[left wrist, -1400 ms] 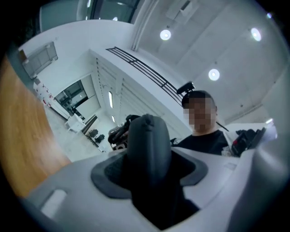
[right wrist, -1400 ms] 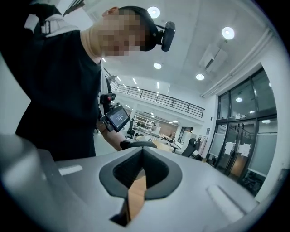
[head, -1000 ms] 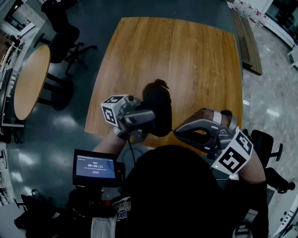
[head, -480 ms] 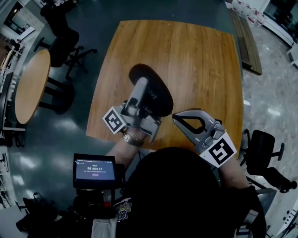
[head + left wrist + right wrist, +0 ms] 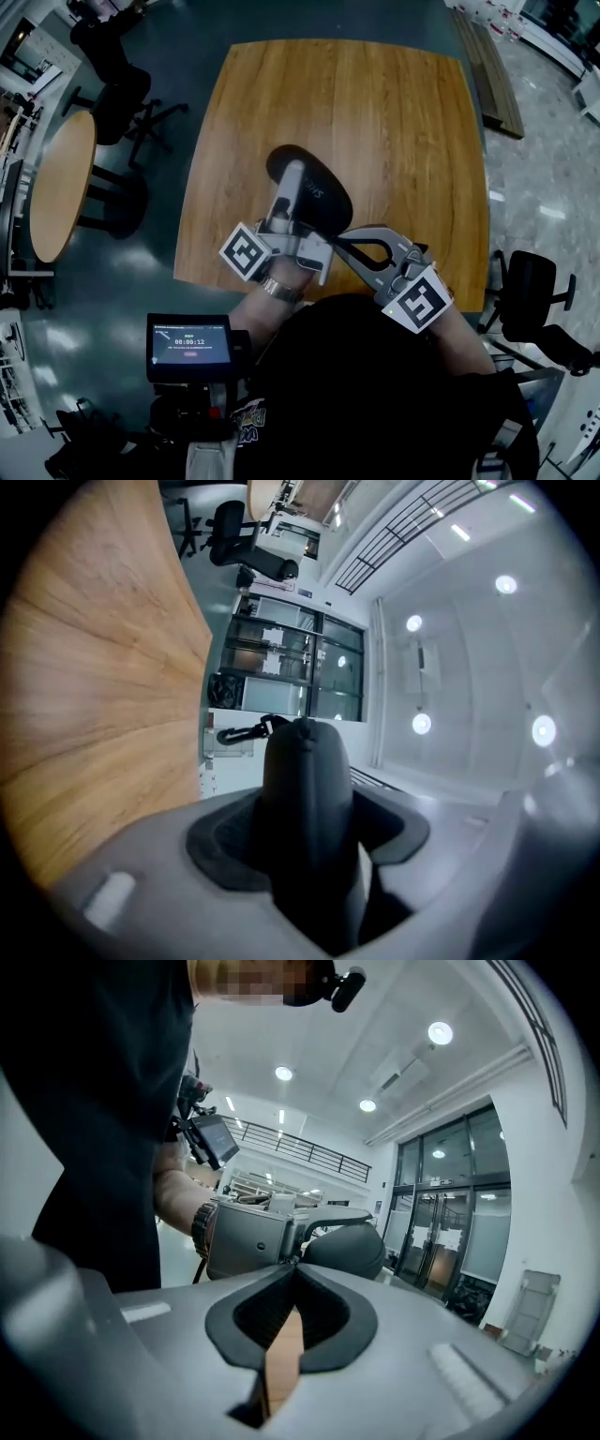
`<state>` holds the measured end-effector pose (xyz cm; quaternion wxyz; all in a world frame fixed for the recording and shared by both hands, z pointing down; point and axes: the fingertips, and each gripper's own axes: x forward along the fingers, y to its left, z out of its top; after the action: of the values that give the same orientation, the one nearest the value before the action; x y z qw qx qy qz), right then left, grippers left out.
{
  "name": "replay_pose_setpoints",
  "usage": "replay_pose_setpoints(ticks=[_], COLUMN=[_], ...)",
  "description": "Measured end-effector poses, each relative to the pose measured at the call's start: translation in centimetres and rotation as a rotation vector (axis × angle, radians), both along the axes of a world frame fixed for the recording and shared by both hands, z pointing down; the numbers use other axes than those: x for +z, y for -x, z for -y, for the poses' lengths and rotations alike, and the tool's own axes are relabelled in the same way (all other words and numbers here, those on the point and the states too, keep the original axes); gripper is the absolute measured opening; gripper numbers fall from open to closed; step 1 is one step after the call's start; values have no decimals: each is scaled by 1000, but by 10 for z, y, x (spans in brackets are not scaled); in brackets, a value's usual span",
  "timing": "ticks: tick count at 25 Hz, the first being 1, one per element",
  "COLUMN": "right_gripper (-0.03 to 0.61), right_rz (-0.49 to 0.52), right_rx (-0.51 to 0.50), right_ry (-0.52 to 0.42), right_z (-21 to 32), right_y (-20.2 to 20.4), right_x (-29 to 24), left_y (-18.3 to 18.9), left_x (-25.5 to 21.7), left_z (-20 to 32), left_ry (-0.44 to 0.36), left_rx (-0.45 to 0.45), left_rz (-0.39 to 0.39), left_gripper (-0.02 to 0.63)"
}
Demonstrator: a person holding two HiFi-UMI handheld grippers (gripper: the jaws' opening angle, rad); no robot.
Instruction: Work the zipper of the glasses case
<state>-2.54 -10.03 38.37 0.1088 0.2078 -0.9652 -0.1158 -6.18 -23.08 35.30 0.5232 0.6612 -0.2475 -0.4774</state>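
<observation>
The black oval glasses case (image 5: 323, 192) is held over the near part of the wooden table (image 5: 394, 122). My left gripper (image 5: 298, 178) is shut on it, one grey finger (image 5: 291, 187) lying across its top. In the left gripper view the case (image 5: 305, 799) fills the gap between the jaws, and a small black clip (image 5: 246, 731) sticks out at its far end. My right gripper (image 5: 336, 238) is shut and empty, its tip close to the case's near right end. In the right gripper view the closed tips (image 5: 298, 1267) point at the case (image 5: 349, 1249) and the left gripper's body (image 5: 248, 1237).
A round wooden table (image 5: 61, 178) and dark chairs (image 5: 117, 89) stand on the floor to the left. Another chair (image 5: 530, 291) is at the right. A small screen (image 5: 190, 345) hangs at the person's chest. A long bench (image 5: 492, 80) runs beyond the table's right edge.
The left gripper has swung the case from upright at the table's near edge to lying flatter, farther over the table. The shut right gripper has moved left, toward the case.
</observation>
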Motion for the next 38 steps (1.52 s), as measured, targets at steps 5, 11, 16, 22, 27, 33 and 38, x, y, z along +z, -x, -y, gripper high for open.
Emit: replay_pose_setpoints(ticks=[5,11,16,22,27,33,38], right_gripper=[3,3,3,6,103,324,359], right_rz=[-31,239,194,55,262,165,-30], right_rx=[61,326,333,257,301,276,228], right_ry=[-32,130,69,-20,154,121,64], right_z=[4,41,35,20,26,33,40], right_y=[-17,-72,-65,-52,-68,-49,-23], right_x=[5,-7,-3,10,1,-8,14], left_y=[-3,-11,-7,-2,-11,-16,-26], left_x=[5,17,21,31,24,28,33], left_z=[-6,-25,-29,-26,-33,-36,-45], left_ry=[-27,-40,-9,17,-80,-83,-76], left_rx=[28,118,10,-15,47,45,92], left_rz=[65,78,85,64,139,208,211], left_gripper=[256,254,251,250,255,255,255])
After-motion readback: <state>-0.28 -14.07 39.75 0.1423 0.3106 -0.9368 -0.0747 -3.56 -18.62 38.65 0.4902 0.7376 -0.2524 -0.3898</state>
